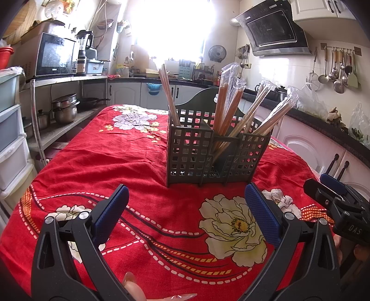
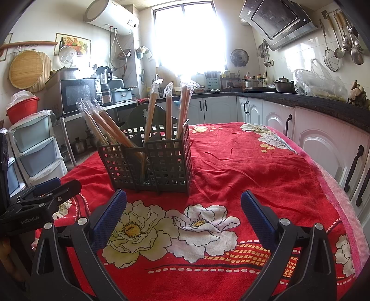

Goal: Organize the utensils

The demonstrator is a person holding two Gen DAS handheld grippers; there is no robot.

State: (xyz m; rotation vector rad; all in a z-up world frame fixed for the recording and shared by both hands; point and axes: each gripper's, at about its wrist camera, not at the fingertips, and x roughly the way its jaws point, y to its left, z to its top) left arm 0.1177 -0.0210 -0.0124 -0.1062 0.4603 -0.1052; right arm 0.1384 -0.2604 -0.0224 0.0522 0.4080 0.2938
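Standing on the red floral cloth (image 1: 143, 162), the dark grid caddy (image 1: 192, 150) holds wrapped chopsticks (image 1: 227, 101) in its compartments — both the left gripper (image 1: 186, 215) and right gripper (image 2: 183, 215) gape empty. Only the right view shows the water heater (image 2: 111, 16).

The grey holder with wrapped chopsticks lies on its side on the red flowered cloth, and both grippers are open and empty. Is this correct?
Not quite. The holder stands upright on the red cloth, with the wrapped chopsticks sticking up out of it, as the left wrist view shows. The rest is right: the left gripper and the right gripper are both open and empty.
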